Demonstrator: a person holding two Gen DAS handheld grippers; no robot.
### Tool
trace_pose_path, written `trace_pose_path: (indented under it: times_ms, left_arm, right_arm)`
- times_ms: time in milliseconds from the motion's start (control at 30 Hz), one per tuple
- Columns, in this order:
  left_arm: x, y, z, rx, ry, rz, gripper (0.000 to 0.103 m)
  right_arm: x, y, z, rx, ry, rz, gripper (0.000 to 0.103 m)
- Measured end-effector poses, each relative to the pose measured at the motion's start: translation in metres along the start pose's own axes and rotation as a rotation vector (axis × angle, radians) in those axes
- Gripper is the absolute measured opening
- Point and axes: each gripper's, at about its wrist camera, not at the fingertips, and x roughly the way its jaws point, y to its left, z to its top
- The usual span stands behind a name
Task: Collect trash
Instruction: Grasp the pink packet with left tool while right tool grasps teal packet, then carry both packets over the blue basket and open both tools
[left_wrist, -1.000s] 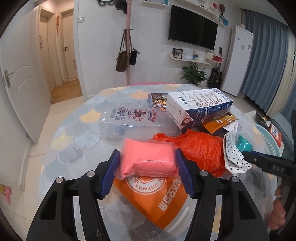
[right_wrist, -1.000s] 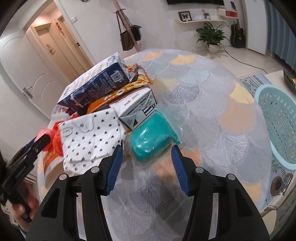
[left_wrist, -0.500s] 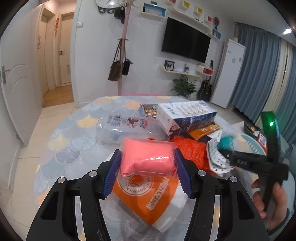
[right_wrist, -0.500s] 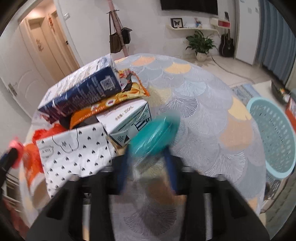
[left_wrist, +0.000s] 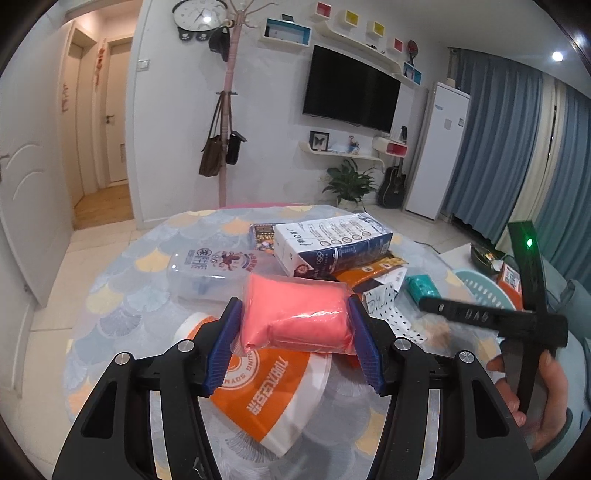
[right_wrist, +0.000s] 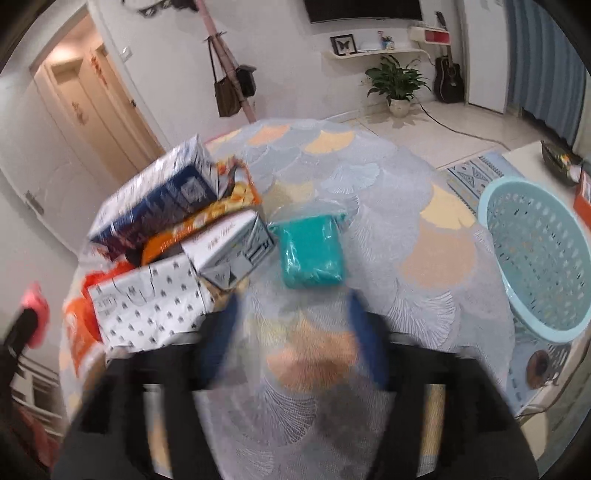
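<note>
A pink plastic-wrapped packet (left_wrist: 295, 314) is clamped between the blue pads of my left gripper (left_wrist: 295, 332), held above the round table (left_wrist: 122, 295). My right gripper (right_wrist: 293, 325) is blurred, its jaws opening with nothing between them. Just beyond its fingertips (right_wrist: 221, 328) a teal wrapped packet (right_wrist: 312, 254) lies on the tablecloth. The left wrist view shows the same teal packet (left_wrist: 421, 288) with the right gripper (left_wrist: 480, 314) over it, held by a hand (left_wrist: 535, 387).
Trash is piled on the table: a blue-white milk carton (left_wrist: 332, 247), a clear bottle (left_wrist: 210, 266), an orange-white soy milk cup (left_wrist: 273, 398), a polka-dot paper bag (right_wrist: 147, 302), a small white carton (right_wrist: 232, 251). A light blue basket (right_wrist: 535, 258) stands off the table's right side.
The right gripper closed on the teal packet, lifted it a little, then opened; the packet now lies on the table ahead of it. The left gripper rose with the pink packet.
</note>
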Motion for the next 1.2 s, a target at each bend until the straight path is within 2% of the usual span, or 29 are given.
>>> trace_pose_path:
  times_ms: [200,267,333,467,500,533,600,733,833,1033,1200]
  left_arm:
    - [0.002,0.001,0.001,-0.013,-0.002,-0.018,0.056]
    - [0.002,0.0,0.0,-0.008,0.001,-0.018,0.056]
    - [0.002,0.0,0.0,-0.008,0.004,-0.022,0.056]
    - [0.005,-0.001,0.001,-0.004,0.01,-0.022,0.056]
    - [0.006,-0.002,0.002,-0.003,0.012,-0.024,0.056]
    - [0.008,-0.004,0.002,-0.001,0.013,-0.027,0.056]
    - [0.01,-0.01,0.005,0.009,0.014,-0.036,0.056]
    - [0.012,-0.029,0.012,0.046,0.007,-0.055,0.056]
    - [0.013,-0.053,0.023,0.083,-0.006,-0.078,0.056]
    - [0.026,-0.105,0.041,0.129,-0.011,-0.147,0.056]
    - [0.045,-0.159,0.054,0.187,-0.007,-0.198,0.056]
  right_arm:
    - [0.015,-0.004,0.017,0.04,0.031,0.001,0.065]
    - [0.025,-0.001,0.024,0.009,0.036,-0.04,0.065]
    - [0.034,0.002,0.028,-0.027,0.035,-0.095,0.072]
    - [0.044,0.007,0.029,-0.101,0.028,-0.126,0.073]
    - [0.043,0.007,0.028,-0.104,0.023,-0.129,0.067]
    - [0.042,0.007,0.026,-0.112,0.013,-0.136,0.052]
    - [0.039,0.007,0.023,-0.124,0.009,-0.136,0.036]
    - [0.018,-0.004,0.023,-0.095,-0.037,-0.126,0.035]
    - [-0.012,-0.018,0.028,-0.074,-0.106,-0.139,0.035]
    - [-0.071,-0.065,0.046,-0.006,-0.226,-0.167,0.035]
    - [-0.089,-0.108,0.052,0.045,-0.262,-0.22,0.035]
